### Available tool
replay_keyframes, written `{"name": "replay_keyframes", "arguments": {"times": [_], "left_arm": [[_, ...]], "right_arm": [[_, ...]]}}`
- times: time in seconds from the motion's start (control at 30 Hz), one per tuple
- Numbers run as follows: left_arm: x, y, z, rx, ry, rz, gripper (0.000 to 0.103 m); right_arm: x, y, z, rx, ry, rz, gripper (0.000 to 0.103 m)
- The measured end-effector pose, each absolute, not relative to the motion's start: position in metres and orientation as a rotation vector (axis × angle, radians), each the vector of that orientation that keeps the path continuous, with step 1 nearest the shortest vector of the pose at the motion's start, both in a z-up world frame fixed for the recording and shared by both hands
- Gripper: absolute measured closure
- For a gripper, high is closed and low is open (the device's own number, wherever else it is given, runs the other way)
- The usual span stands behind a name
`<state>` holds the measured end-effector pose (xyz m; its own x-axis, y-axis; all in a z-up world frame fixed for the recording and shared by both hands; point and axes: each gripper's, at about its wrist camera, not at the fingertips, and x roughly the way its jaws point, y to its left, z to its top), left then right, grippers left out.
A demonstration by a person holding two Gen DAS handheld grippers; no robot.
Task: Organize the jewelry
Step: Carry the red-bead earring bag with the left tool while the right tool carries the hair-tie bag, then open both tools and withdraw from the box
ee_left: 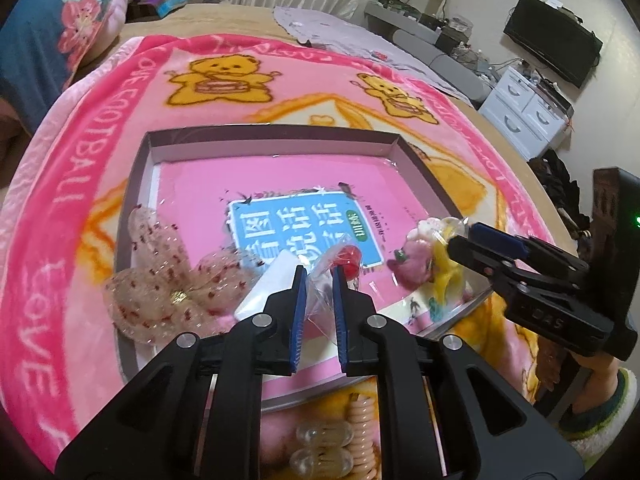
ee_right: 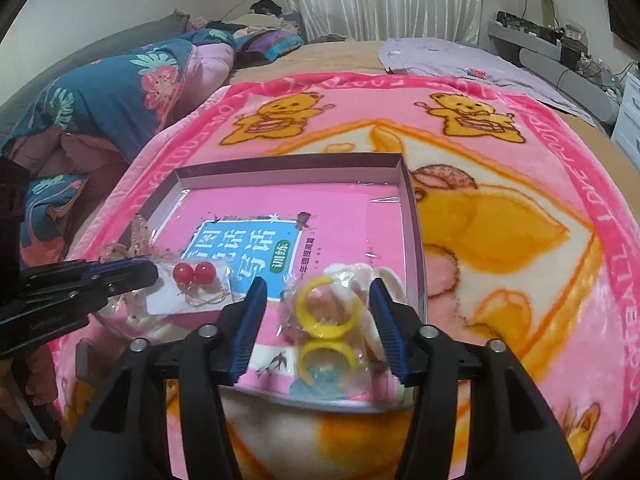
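Observation:
A shallow grey box (ee_left: 272, 130) (ee_right: 288, 164) lies on the pink bear blanket, with a pink book inside. In the left wrist view my left gripper (ee_left: 319, 276) is shut on the clear packet of two red bead earrings (ee_left: 352, 258). The right wrist view shows those earrings (ee_right: 194, 272) on a white card, with the left gripper (ee_right: 154, 274) at the packet's left edge. My right gripper (ee_right: 318, 286) (ee_left: 464, 240) stands open around a clear bag of yellow rings (ee_right: 326, 310) resting at the box's near right corner. A mesh bow (ee_left: 160, 280) with red dots lies at the box's near left.
A peach spiral hair tie (ee_left: 360, 432) and clear beads (ee_left: 320, 440) lie on the blanket (ee_right: 500, 240) in front of the box. A blue floral quilt (ee_right: 100, 104) is piled far left. White drawers (ee_left: 520, 108) stand beyond the bed. A person's slippered foot (ee_left: 600, 412) shows at lower right.

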<state>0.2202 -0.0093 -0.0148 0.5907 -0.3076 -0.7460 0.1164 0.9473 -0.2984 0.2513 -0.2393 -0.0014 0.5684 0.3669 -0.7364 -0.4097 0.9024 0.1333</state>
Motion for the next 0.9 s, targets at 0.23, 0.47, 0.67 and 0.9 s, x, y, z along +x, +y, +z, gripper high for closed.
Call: {"name": "replay_keyframes", "arguments": {"times": [0.23, 0.47, 0.67, 0.9], "left_arm": [[0.211, 0.0, -0.016, -0.235, 0.91, -0.232, 0.081], [0.193, 0.009, -0.005, -0.245, 0.884, -0.201, 0.064], [0.171, 0.017, 0.017, -0.24, 0.836, -0.163, 0.033], [0.143, 0.015, 0.045, -0.214, 0.773, -0.137, 0.01]], "right_arm": [[0.219, -0.252, 0.009, -0.039, 0.822, 0.471, 0.034], [0.19, -0.265, 0.027, -0.02, 0.776, 0.476, 0.024], [0.17, -0.274, 0.041, 0.008, 0.741, 0.487, 0.019], [0.152, -0.28, 0.058, 0.015, 0.691, 0.489, 0.01]]}}
